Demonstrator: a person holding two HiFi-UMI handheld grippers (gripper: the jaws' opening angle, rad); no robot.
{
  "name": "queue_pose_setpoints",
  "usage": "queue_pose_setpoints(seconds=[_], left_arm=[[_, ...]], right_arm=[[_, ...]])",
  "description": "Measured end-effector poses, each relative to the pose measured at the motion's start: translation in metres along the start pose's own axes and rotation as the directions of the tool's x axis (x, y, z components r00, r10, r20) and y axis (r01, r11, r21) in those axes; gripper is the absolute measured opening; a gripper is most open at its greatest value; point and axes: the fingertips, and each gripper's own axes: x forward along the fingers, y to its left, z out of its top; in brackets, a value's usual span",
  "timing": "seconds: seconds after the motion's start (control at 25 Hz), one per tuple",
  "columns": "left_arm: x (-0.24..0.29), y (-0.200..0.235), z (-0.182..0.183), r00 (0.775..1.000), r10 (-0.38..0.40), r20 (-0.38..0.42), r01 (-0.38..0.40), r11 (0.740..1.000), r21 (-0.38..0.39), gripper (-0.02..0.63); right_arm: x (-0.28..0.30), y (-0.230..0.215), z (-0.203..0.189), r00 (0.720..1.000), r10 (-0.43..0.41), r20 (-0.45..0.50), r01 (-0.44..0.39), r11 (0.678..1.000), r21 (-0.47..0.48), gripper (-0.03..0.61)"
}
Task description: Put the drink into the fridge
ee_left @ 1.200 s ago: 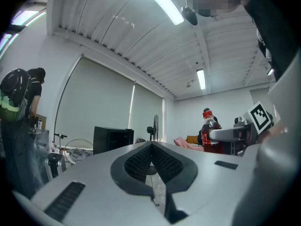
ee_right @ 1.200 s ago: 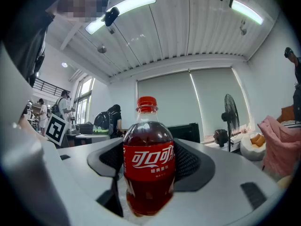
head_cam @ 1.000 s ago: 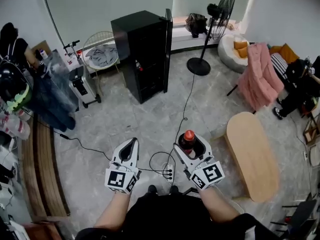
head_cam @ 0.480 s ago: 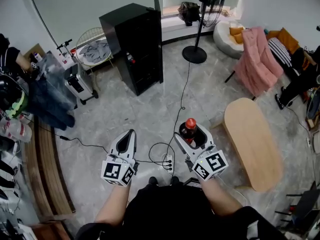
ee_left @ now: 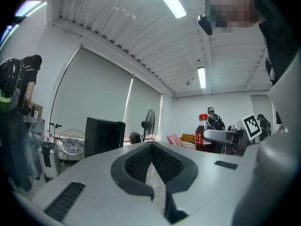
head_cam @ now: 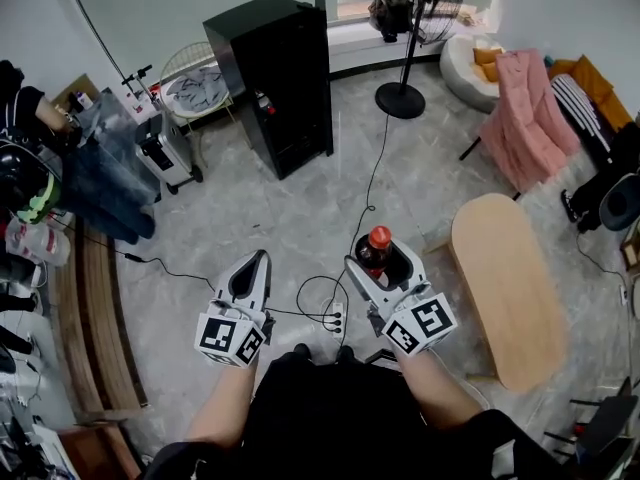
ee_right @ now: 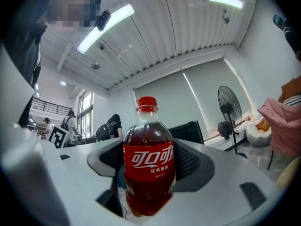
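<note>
Plenty of grey tiled floor [head_cam: 270, 218] in the head view, with cables trailing over it; the biggest thing on it is the black fridge [head_cam: 275, 78] up at the far side, its door standing open edge-on at its right, shelves showing; off to the right there's a long oval wooden table [head_cam: 505, 303], well apart from the fridge; behind that, a pink cloth [head_cam: 530, 118] draped over a chair; a standing fan [head_cam: 420, 28] sits near the window, just right of the fridge.

Closer in, both grippers are held low in front of the person, near each other; the left gripper [head_cam: 258, 260] has its jaws pressed together with nothing between them; the right gripper [head_cam: 380, 268] is pinching the drink [head_cam: 376, 251], a cola bottle with a red label, standing upright between the dark pads; smallest bit, the red cap [ee_right: 147, 101] pokes up above the jaws, nowhere near the fridge.
</note>
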Motion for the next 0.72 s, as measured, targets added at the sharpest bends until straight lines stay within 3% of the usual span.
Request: queue_pose_setpoints(seconds=[0.24,0.44,0.72], left_arm=[[0.007,-0.008,-0.016,1.0,0.007,-0.025,-0.007,1.0,-0.001,0.014],[0.028,0.011,-0.015,0.999,0.012,-0.032,-0.013,0.999,-0.034,0.014],[0.086,0.061,-0.004,0.999,-0.038,-0.016,0.038,0.999,-0.007,0.014]], right_arm=[[0.0,-0.018,-0.014,1.0,0.009,-0.008,-0.009,0.999,0.04,0.311],[0.024,-0.029,-0.021,0.999,0.012,-0.036,-0.011,0.999,0.046,0.311],[0.09,-0.057,-0.008,1.0,-0.024,-0.015,0.024,1.0,0.019,0.311]])
